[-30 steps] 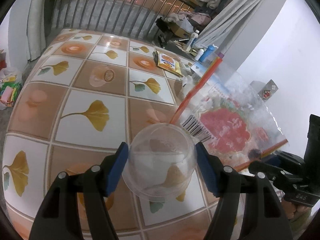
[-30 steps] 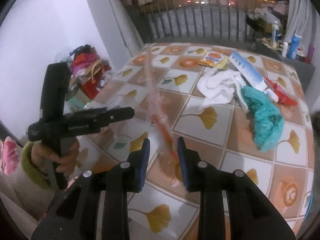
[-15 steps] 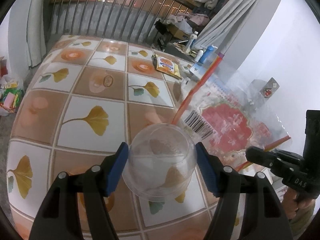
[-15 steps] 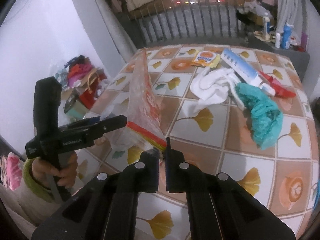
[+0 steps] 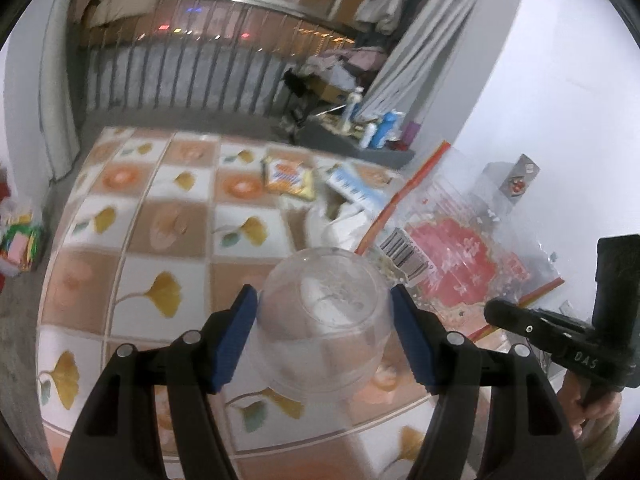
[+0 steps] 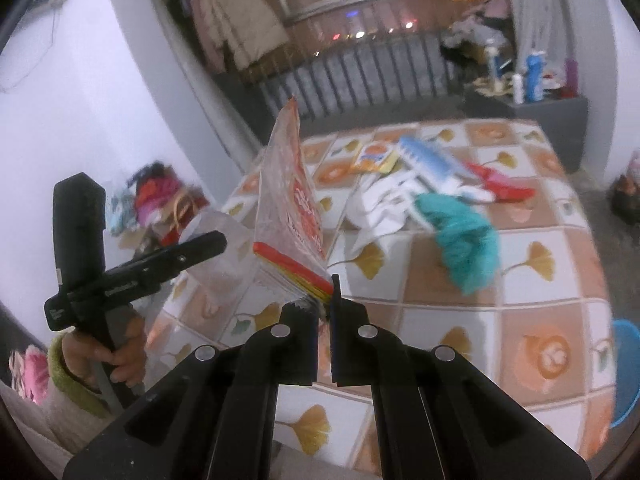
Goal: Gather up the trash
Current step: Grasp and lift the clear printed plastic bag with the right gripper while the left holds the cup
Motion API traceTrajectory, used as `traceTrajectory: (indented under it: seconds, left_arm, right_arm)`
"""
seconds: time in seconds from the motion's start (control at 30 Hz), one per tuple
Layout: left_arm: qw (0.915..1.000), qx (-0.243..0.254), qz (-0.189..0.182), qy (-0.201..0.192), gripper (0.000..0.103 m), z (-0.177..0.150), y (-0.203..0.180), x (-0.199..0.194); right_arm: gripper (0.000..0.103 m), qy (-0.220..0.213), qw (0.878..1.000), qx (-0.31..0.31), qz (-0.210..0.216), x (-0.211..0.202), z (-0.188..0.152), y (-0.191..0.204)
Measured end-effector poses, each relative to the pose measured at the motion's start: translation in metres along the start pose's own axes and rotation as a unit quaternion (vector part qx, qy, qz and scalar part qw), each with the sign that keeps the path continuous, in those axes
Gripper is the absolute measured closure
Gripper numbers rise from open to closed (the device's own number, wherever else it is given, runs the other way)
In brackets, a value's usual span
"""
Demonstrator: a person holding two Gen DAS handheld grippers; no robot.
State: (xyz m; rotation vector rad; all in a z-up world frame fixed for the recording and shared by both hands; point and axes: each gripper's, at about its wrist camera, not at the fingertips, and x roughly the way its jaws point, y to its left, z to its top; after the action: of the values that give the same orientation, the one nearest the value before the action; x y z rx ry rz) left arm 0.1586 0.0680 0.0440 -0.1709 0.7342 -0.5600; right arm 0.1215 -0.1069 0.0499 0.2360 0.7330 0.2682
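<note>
My left gripper (image 5: 322, 294) is shut on a clear plastic cup (image 5: 324, 320), its blue pads pressing both sides, above the ginkgo-tiled table (image 5: 132, 248). To its right hangs a clear zip bag (image 5: 452, 248) with red print. My right gripper (image 6: 326, 300) is shut on that bag's (image 6: 288, 200) red and yellow edge and holds it upright. In the right wrist view the left gripper (image 6: 216, 240) sits left of the bag with the cup (image 6: 224, 256). A teal bag (image 6: 464, 240), white cloth (image 6: 384, 204), blue box (image 6: 424, 160), red wrapper (image 6: 500, 184) and snack packet (image 6: 374, 156) lie on the table.
A metal railing (image 5: 180, 76) runs behind the table. Bottles (image 6: 532, 76) stand on a grey ledge at the back right. A blue bin (image 6: 624, 372) shows at the table's right edge. Colourful clutter (image 6: 156, 200) is piled on the floor to the left.
The right gripper's jaws closed on the bag's edge and lifted it upright. Both grippers rose, so the table looks farther below. The left gripper keeps its hold on the cup.
</note>
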Motion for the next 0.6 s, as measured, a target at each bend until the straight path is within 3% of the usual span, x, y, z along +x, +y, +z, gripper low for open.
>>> traceTrajectory:
  seconds: [0.17,0.3,0.5,0.6]
  left_arm:
    - [0.9984,0.044,-0.034,-0.010,0.036,0.018,-0.054,0.000]
    - [0.9937,0.079,-0.080,-0.001,0.036,0.031,-0.109,0.018]
    - [0.9809,0.121,-0.143,0.053,0.036,0.037,-0.196,0.070]
    - [0.9708,0.134,-0.175,0.094,0.036,0.036,-0.243,0.106]
  right_arm:
    - [0.100,-0.052,0.998,0.037,-0.024,-0.052,-0.007,-0.034]
    - [0.100,-0.089,0.990,0.079,-0.074,-0.096,-0.022,-0.074]
    - [0.100,-0.131,0.963,0.158,-0.173,-0.161,-0.057,-0.143]
    - [0.100,-0.139,0.943,0.209,-0.220,-0.186,-0.080,-0.183]
